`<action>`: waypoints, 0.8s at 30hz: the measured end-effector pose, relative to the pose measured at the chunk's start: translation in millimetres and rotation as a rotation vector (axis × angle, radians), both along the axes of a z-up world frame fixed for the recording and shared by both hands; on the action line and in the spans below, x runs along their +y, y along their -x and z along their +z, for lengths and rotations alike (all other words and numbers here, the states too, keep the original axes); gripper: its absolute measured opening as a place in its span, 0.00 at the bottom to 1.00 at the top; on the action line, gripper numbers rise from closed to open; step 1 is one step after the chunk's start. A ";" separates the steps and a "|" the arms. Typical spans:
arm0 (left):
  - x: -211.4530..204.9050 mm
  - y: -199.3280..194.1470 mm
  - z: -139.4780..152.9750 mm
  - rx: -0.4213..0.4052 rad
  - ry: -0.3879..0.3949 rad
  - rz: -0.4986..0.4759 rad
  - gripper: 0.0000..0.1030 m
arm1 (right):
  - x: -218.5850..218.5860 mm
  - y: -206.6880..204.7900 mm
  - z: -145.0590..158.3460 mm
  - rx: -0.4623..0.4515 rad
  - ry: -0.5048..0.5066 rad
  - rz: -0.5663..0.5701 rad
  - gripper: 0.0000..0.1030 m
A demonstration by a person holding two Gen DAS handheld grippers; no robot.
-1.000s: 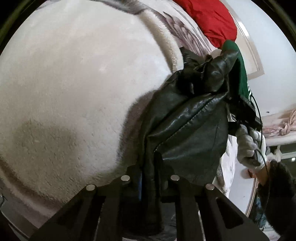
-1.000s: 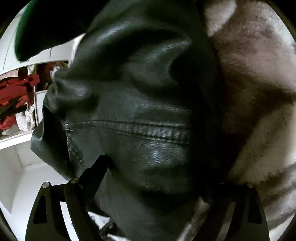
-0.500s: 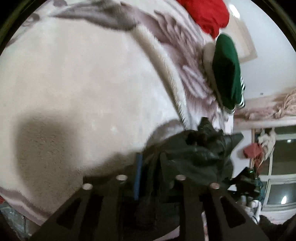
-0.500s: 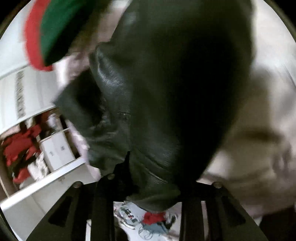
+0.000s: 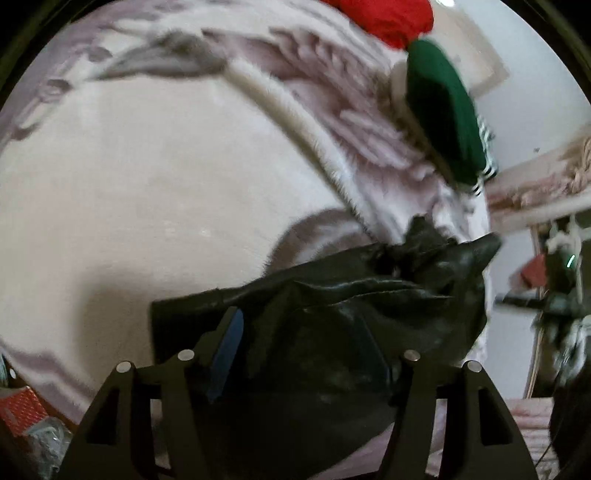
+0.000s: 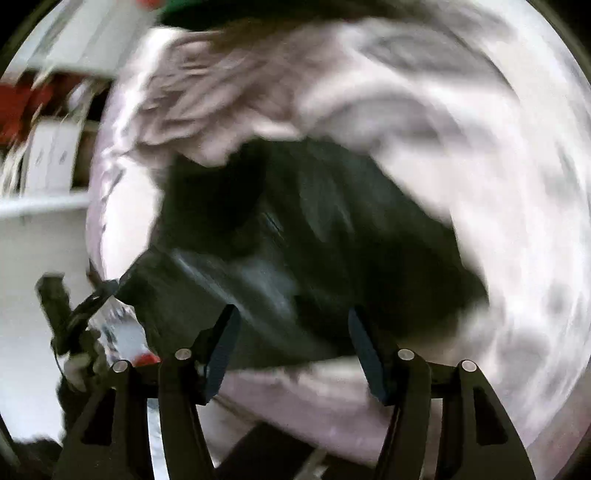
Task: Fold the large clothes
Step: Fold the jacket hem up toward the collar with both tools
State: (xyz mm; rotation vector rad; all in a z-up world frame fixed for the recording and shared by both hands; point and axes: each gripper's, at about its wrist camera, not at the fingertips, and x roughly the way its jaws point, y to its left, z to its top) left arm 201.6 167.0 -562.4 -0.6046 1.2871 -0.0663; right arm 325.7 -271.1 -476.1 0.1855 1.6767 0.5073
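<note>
A black leather jacket (image 5: 351,314) lies bunched on the white fluffy blanket (image 5: 147,184). My left gripper (image 5: 299,347) is open, its jaws wide apart, and jacket leather lies loose between them. In the right wrist view the jacket (image 6: 314,240) lies just ahead of my right gripper (image 6: 291,332), which is open and empty with both blue pads showing. This view is blurred by motion. The left gripper and gloved hand (image 6: 74,332) show at its lower left.
A green garment (image 5: 443,114) and a red one (image 5: 388,18) lie at the far edge of the bed. White shelving (image 6: 44,206) stands beyond the bed's left side. A window and clutter (image 5: 554,280) are at the right.
Both grippers have opened and let go of the jacket, which has dropped onto the blanket. The right gripper has pulled back from it.
</note>
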 end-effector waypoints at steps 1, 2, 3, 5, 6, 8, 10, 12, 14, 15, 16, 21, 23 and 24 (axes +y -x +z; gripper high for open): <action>0.2 -5.9 -10.8 0.020 -0.033 -0.004 0.58 | 16.9 -9.3 3.4 -0.018 -0.014 0.040 0.66; 0.9 -7.7 -16.9 0.033 -0.038 -0.010 0.57 | 35.8 -25.5 -1.5 -0.034 -0.025 0.099 0.66; 1.9 -8.5 -21.1 0.040 -0.045 -0.011 0.54 | 47.8 -42.3 -3.9 -0.040 -0.030 0.139 0.66; 3.6 -4.9 -16.6 0.001 -0.063 0.006 0.42 | 78.0 -57.0 -19.1 -0.061 -0.037 0.248 0.66; 6.3 -1.4 -13.4 -0.009 -0.058 0.021 0.29 | 95.0 -64.6 -26.4 -0.064 -0.021 0.307 0.66; 21.9 13.0 -6.1 -0.007 -0.024 0.105 0.28 | 118.5 -69.5 -39.3 -0.067 0.009 0.386 0.64; 42.8 37.0 4.3 -0.036 0.031 0.212 0.30 | 126.4 -68.3 -39.6 -0.098 0.008 0.385 0.35; 55.7 57.6 11.5 -0.048 0.064 0.296 0.32 | 111.6 -74.6 -33.1 -0.103 -0.007 0.259 0.06; 65.3 79.6 13.9 -0.047 0.103 0.367 0.38 | 89.4 -82.6 -23.3 -0.089 -0.051 0.082 0.04; 65.6 85.2 13.3 -0.035 0.114 0.387 0.40 | 66.4 -89.9 -23.7 -0.060 -0.079 -0.077 0.04; 63.8 91.8 11.3 -0.026 0.135 0.397 0.40 | 52.5 -91.7 -26.5 -0.029 -0.093 -0.154 0.04; 35.3 85.2 -16.6 0.068 0.130 0.351 0.43 | 52.7 -82.8 -46.6 -0.001 -0.035 -0.173 0.04; 23.4 76.4 -26.3 0.081 0.062 0.329 0.43 | 63.5 -84.3 -47.2 -0.016 -0.007 -0.132 0.06; 19.7 70.9 -26.8 0.066 0.030 0.317 0.43 | 69.2 -85.3 -49.5 -0.021 0.002 -0.109 0.08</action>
